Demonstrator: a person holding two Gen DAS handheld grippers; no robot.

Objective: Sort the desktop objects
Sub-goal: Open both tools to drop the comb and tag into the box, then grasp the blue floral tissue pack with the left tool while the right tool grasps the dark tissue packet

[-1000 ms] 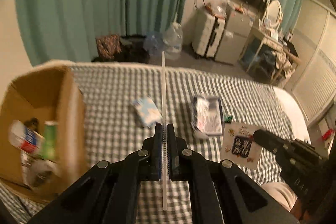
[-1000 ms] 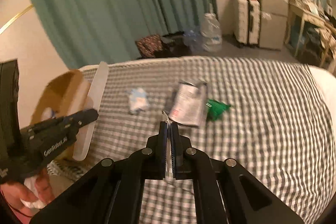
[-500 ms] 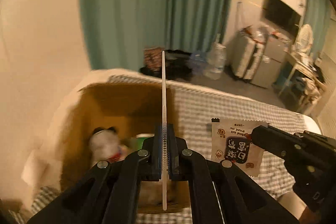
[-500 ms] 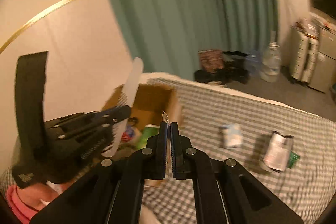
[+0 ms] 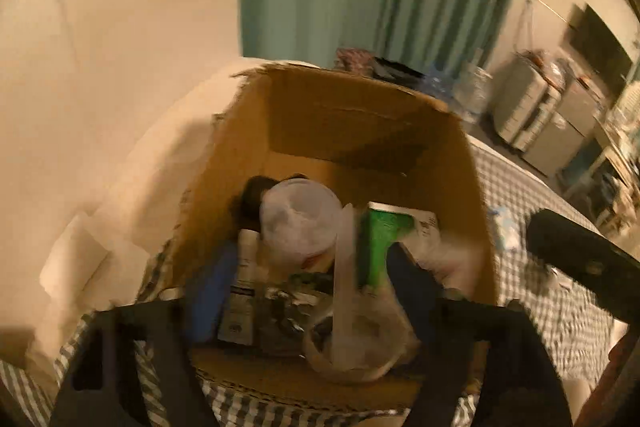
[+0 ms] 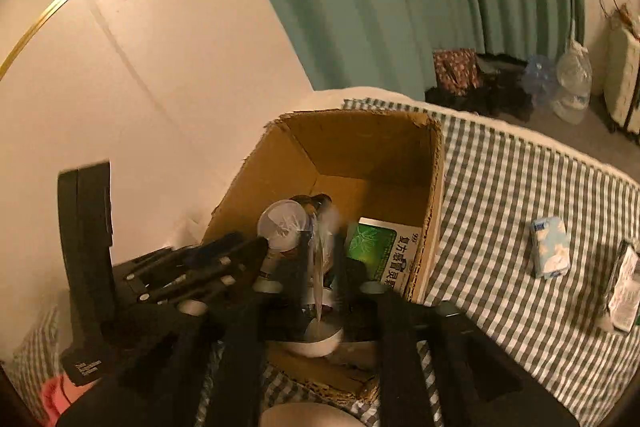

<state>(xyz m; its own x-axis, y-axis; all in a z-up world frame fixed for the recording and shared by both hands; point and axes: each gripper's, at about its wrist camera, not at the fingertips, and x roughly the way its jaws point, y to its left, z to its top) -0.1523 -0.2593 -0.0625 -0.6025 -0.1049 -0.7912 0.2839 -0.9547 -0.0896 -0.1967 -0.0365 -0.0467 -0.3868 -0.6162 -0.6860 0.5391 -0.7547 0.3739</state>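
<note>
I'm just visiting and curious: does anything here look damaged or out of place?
Yes. The box has a ragged, torn top rim, and the things inside lie jumbled. A tissue pack and another packet still lie loose on the checked cloth.

Matt corrugated cardboard box (image 6: 434, 187) on woven checked cloth (image 6: 520, 211)

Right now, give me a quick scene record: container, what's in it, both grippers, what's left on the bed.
container: cardboard box, open top, on checked bedcover
in box: green carton, clear round lid, other blurred items
left gripper: above box, jaws opening, pale comb dropping between them
right gripper: above box, jaws opening, thin packet between them, blurred
left on bed: tissue pack, packet at right edge
</note>
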